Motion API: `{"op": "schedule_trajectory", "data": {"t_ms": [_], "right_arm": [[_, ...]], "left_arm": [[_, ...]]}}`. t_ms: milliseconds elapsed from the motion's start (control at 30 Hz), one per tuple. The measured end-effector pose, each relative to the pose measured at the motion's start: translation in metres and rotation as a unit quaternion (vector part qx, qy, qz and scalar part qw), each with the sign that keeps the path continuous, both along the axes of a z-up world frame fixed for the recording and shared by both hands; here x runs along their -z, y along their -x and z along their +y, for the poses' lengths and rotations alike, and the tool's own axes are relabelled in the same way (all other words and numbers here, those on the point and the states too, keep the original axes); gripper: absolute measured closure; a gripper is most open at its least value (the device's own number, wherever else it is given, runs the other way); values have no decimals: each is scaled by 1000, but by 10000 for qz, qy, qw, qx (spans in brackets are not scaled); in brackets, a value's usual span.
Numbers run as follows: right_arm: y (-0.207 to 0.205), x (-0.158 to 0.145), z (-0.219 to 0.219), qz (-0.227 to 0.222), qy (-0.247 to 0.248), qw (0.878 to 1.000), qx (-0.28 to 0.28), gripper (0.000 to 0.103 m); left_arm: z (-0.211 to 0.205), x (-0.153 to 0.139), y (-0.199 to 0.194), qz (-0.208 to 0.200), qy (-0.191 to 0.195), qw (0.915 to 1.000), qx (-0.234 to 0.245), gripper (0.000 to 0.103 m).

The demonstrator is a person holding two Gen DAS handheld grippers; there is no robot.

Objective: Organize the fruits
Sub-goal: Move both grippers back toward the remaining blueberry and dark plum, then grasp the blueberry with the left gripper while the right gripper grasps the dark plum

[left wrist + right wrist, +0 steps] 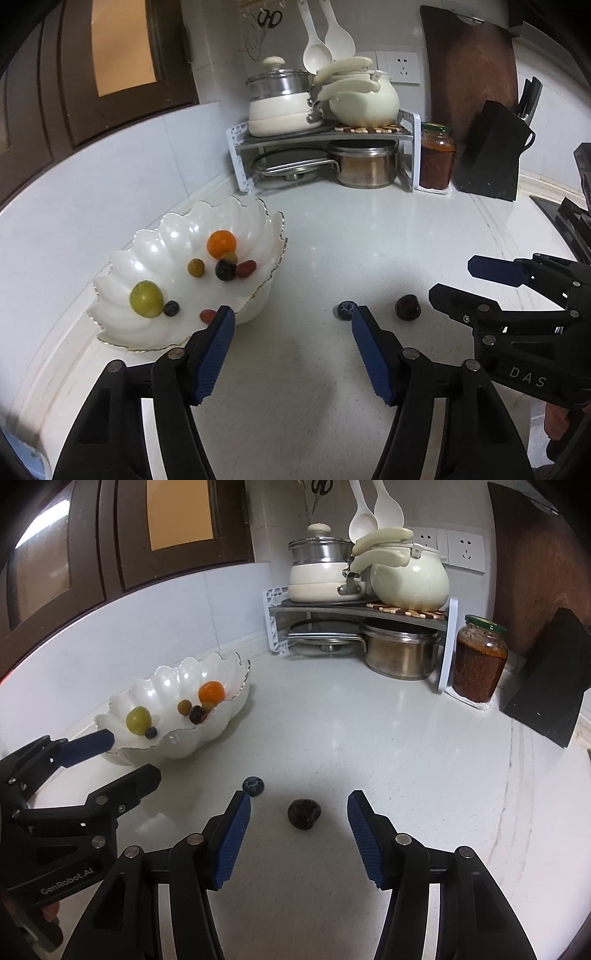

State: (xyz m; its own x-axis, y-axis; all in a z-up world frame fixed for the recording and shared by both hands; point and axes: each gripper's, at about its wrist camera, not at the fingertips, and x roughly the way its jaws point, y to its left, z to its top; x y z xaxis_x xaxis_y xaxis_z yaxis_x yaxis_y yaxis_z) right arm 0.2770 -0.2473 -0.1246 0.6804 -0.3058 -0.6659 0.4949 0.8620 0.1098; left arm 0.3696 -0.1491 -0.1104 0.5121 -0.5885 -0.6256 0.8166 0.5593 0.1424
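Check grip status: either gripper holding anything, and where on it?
Nothing held. Left gripper is open, empty, the blueberry just beyond its fingertip. Right gripper is open, straddling the dark cherry without touching it.

pots on a corner rack [354, 607], a sauce jar [479, 659] beside it.

White scalloped bowl [177, 236] with gold rim — orange fruit [221, 243], green fruit [146, 298], blue-padded black grippers [291, 317].
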Motion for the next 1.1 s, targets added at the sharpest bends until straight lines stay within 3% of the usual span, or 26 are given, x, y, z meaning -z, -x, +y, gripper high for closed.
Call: {"op": "schedule_trajectory", "data": {"t_ms": [600,1100], "right_arm": [[-24,27,-15,86,-373,9988,294,49],[-34,48,-27,162,-899,9948,446,58]], "left_arm": [[-38,41,-18,216,-402,9960,770,54],[-67,66,-19,91,-824,9877,1327,63]]}}
